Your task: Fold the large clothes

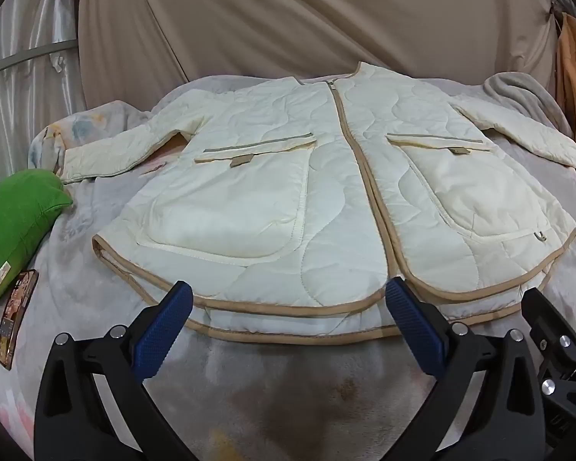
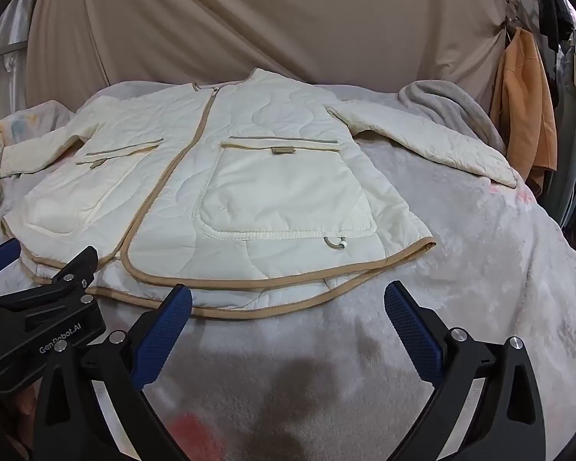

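A cream quilted jacket (image 1: 326, 176) with tan trim lies flat and face up on the bed, zip closed, both sleeves spread out to the sides. In the right wrist view the same jacket (image 2: 226, 192) sits left of centre. My left gripper (image 1: 288, 296) hovers just before the jacket's hem, jaws wide open, nothing between the blue pads. My right gripper (image 2: 288, 299) stands open near the hem's right part, over the blanket, also holding nothing. The left gripper's black body (image 2: 42, 307) shows at the lower left of the right wrist view.
A grey fleece blanket (image 1: 288, 392) covers the bed. A green pillow (image 1: 15, 226) and a phone (image 1: 15, 315) lie at the left. A rolled grey blanket (image 2: 449, 111) sits at the back right, an orange garment (image 2: 526, 107) hangs beyond it. A beige curtain (image 1: 288, 19) closes the back.
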`<state>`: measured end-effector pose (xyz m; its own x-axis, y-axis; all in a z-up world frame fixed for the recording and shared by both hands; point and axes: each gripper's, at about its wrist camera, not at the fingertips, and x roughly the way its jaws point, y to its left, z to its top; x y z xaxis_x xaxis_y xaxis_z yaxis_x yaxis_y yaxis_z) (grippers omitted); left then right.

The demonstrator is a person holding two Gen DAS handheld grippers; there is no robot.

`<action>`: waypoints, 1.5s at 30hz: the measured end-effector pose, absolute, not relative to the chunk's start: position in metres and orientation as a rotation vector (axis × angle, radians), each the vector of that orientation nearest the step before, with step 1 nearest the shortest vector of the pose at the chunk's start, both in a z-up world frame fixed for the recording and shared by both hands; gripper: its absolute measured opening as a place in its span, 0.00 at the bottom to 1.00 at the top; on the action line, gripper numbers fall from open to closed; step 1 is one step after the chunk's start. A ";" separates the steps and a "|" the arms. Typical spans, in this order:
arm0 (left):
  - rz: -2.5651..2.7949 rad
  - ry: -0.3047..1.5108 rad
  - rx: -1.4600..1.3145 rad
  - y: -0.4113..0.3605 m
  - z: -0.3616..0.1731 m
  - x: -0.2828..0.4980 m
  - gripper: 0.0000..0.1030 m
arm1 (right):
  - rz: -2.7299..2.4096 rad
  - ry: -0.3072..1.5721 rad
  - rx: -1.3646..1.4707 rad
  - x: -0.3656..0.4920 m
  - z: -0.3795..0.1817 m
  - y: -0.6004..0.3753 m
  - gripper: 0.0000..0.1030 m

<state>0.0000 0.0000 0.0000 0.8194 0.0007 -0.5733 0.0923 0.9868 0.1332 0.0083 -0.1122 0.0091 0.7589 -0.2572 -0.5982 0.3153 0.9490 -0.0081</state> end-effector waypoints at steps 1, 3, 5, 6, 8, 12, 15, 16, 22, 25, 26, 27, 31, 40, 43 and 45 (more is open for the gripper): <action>-0.051 0.607 0.156 0.000 0.000 0.000 0.95 | -0.311 0.639 0.098 0.008 0.009 -0.112 0.95; -0.054 0.609 0.156 0.000 0.000 0.000 0.95 | -0.311 0.636 0.092 0.008 0.009 -0.111 0.95; -0.053 0.611 0.156 0.000 0.000 0.000 0.95 | -0.311 0.635 0.090 0.007 0.009 -0.110 0.95; -0.054 0.611 0.157 0.000 0.000 0.000 0.95 | -0.314 0.636 0.095 0.007 0.008 -0.111 0.95; -0.055 0.610 0.157 -0.001 0.000 0.000 0.95 | -0.311 0.637 0.096 0.007 0.008 -0.111 0.95; -0.057 0.610 0.162 -0.002 0.002 0.000 0.95 | -0.311 0.636 0.090 0.010 0.008 -0.109 0.95; -0.055 0.609 0.165 -0.004 0.002 0.000 0.95 | -0.310 0.638 0.092 0.012 0.008 -0.110 0.95; -0.055 0.608 0.166 -0.004 0.002 0.000 0.95 | -0.310 0.638 0.092 0.013 0.006 -0.109 0.95; -0.055 0.607 0.168 -0.003 0.001 0.000 0.95 | -0.305 0.634 0.093 0.006 0.007 -0.111 0.95; -0.055 0.607 0.169 -0.004 0.002 0.000 0.95 | -0.305 0.636 0.092 0.006 0.006 -0.109 0.95; -0.055 0.607 0.169 -0.004 0.001 0.000 0.95 | -0.306 0.635 0.093 0.006 0.006 -0.109 0.95; -0.055 0.607 0.170 -0.004 0.001 0.000 0.95 | -0.306 0.635 0.093 0.006 0.006 -0.109 0.95; -0.055 0.607 0.171 -0.004 0.001 0.000 0.95 | -0.304 0.637 0.094 0.006 0.005 -0.110 0.95; -0.055 0.608 0.173 -0.004 0.001 0.000 0.95 | -0.303 0.637 0.096 0.006 0.004 -0.110 0.95; -0.055 0.607 0.173 -0.004 0.001 0.000 0.95 | -0.303 0.638 0.097 0.006 0.004 -0.110 0.95; -0.055 0.608 0.174 -0.004 0.001 0.000 0.95 | -0.301 0.638 0.097 0.006 0.004 -0.109 0.95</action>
<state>0.0000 -0.0038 0.0006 0.8199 0.0000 -0.5725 0.1022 0.9839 0.1463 0.0059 -0.1093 0.0037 0.7616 -0.2462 -0.5994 0.3056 0.9521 -0.0027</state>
